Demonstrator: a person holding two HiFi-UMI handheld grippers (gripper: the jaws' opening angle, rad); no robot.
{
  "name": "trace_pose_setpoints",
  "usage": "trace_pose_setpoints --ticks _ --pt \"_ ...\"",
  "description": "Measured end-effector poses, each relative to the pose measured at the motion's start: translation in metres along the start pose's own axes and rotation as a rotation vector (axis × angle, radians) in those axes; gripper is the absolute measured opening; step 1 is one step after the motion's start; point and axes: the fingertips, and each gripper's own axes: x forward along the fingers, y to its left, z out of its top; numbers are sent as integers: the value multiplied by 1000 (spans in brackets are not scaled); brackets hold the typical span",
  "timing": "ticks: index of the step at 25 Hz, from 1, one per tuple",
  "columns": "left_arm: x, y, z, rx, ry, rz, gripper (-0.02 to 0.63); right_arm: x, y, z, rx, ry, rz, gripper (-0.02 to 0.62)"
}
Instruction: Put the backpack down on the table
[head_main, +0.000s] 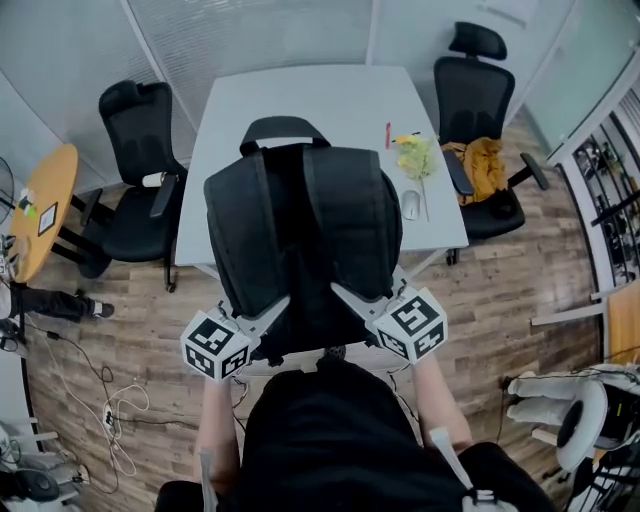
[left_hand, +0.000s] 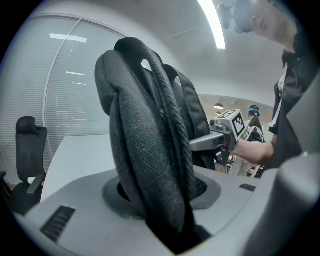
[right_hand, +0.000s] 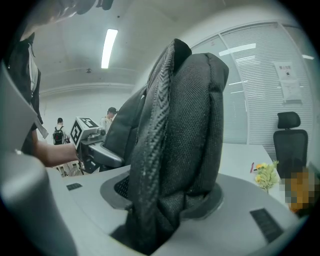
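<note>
Two grippers are being used to hold one black backpack (head_main: 300, 240) upright, its bulk rising just ahead of them and filling the space between them. The left gripper (head_main: 270, 310) is being kept partly closed, its jaws pressing on a padded mesh strap (left_hand: 150, 165) that is standing up between them. The right gripper (head_main: 350, 298) is likewise being kept partly closed, its jaws clamped on the second strap (right_hand: 170, 165). Each gripper is being seen by the other's camera across the pack. The white table (head_main: 300, 100) is being approached from its near edge, lying beyond both grippers with the pack over that edge; whether the pack is touching it cannot be told. Yellow flowers (head_main: 418, 155) and a mouse (head_main: 410, 205) are lying ahead and right of the right gripper.
</note>
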Motion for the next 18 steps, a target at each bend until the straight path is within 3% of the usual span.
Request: trace_pose_setpoints --ticks 10,18 --pt "27 3 0 -49 41 8 179 3 -28 -8 35 37 29 221" --pt "49 20 -1 -55 49 -23 179 15 -50 -13 52 53 0 222"
